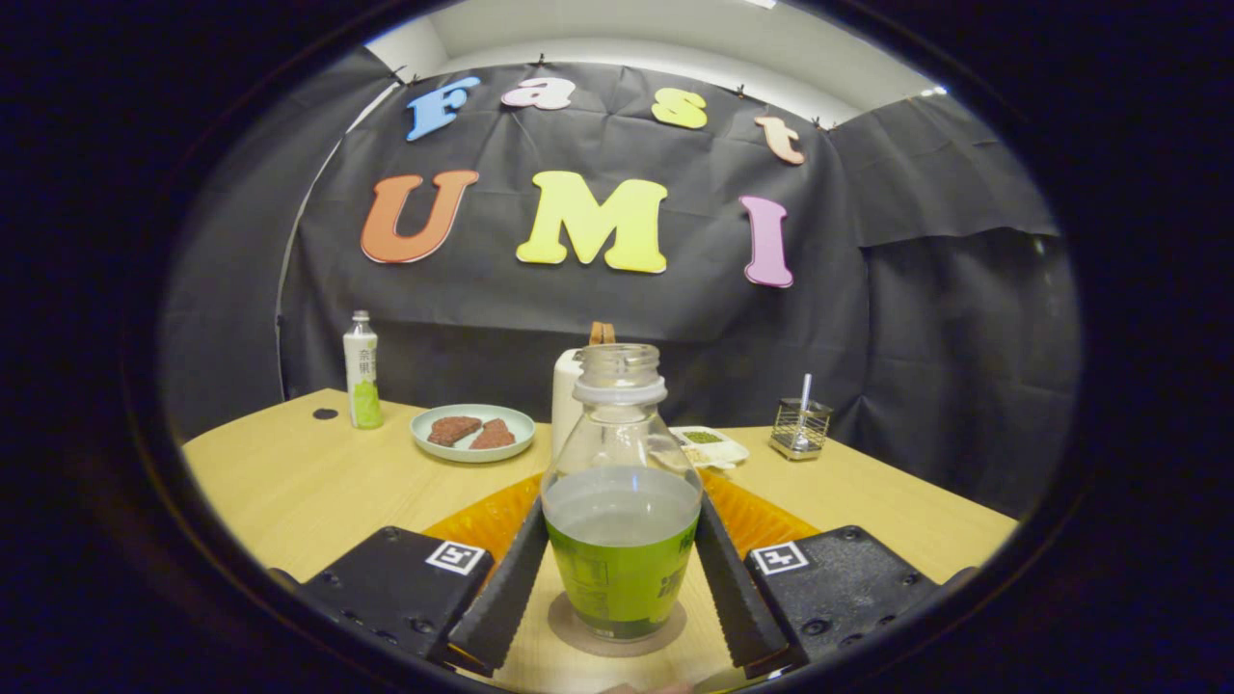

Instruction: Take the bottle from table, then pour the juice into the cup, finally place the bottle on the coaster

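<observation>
The juice bottle (622, 540) is clear with a green label, has no cap and is roughly half full. It stands upright on a round brown coaster (569, 628) on the wooden table (308, 482). My gripper (622, 506) has one finger on each side of the bottle, and both fingertips (525, 559) press against its lower body. A white container (565, 395) with a brown handle stands just beyond the bottle and is partly hidden by it.
An orange mat (482, 520) lies under and behind the fingers. Beyond it are a pale green plate (472, 432) with brown pieces, a tall white-and-green bottle (362, 371), a small white tray (711, 443) and a wire basket (800, 429).
</observation>
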The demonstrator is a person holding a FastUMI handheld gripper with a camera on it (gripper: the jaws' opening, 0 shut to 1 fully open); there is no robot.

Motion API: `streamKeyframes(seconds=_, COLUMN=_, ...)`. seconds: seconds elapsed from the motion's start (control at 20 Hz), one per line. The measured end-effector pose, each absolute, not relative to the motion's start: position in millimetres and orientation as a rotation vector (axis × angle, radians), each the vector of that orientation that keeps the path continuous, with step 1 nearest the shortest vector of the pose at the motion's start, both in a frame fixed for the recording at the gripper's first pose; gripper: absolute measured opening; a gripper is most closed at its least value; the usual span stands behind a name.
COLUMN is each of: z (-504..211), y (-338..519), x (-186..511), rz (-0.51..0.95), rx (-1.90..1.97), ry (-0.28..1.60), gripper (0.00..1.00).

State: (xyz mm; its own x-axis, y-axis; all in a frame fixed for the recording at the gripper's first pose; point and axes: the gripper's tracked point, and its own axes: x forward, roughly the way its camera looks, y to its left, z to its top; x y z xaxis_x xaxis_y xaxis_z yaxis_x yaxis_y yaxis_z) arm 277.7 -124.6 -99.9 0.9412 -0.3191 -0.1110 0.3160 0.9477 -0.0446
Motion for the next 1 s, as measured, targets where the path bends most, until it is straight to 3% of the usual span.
streamKeyframes(seconds=0.05, z=-100.3, y=-124.1, x=278.1, rz=-0.322, rx=-0.015, ry=0.116, gripper=0.86)
streamKeyframes(seconds=0.2, z=-98.3, y=-118.5, x=275.5, rz=-0.293, rx=0.032, ry=0.098, gripper=1.0)
streamKeyframes(seconds=0.6, z=-86.3, y=-117.1, x=248.5, rz=-0.309, rx=0.066, ry=0.072, gripper=1.0)
streamKeyframes(seconds=0.8, z=-60.4, y=-108.7, x=217.9, rz=-0.273, rx=0.108, ry=-0.05, gripper=1.0)
streamKeyframes(seconds=1.0, z=-63.5, y=-110.2, x=196.3, rz=-0.276, rx=0.106, ry=-0.023, gripper=1.0)
